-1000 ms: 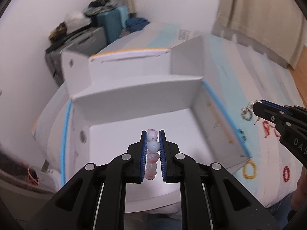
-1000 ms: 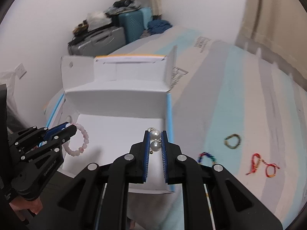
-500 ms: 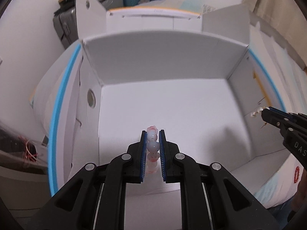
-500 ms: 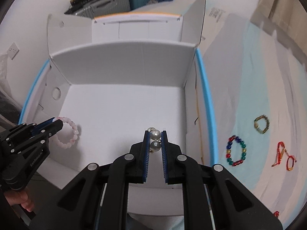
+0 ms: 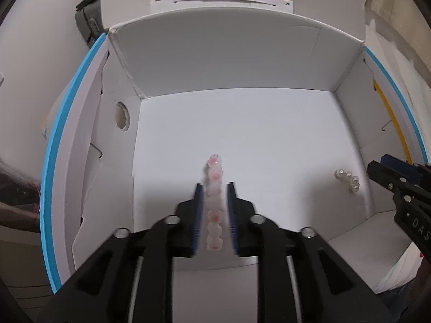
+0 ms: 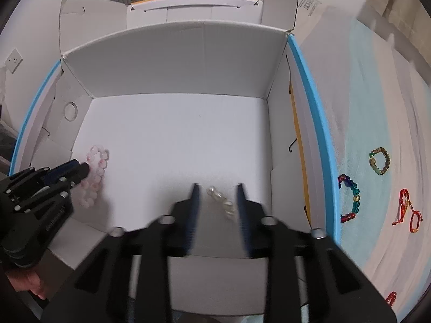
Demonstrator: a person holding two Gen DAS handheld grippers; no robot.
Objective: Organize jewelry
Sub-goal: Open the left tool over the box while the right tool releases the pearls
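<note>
1. While letting go over the white cardboard box [image 5: 242, 62], left gripper [image 5: 214, 188] opening, pads clear of the pink bead bracelet [image 5: 214, 188] between them, edge-on, pointing straight ahead.
2. Same deal right: right gripper [image 6: 216, 188] spreading, glossy pearl earrings [image 6: 221, 200] loose between the jaws, nearer the right pad, on the box floor.
</note>
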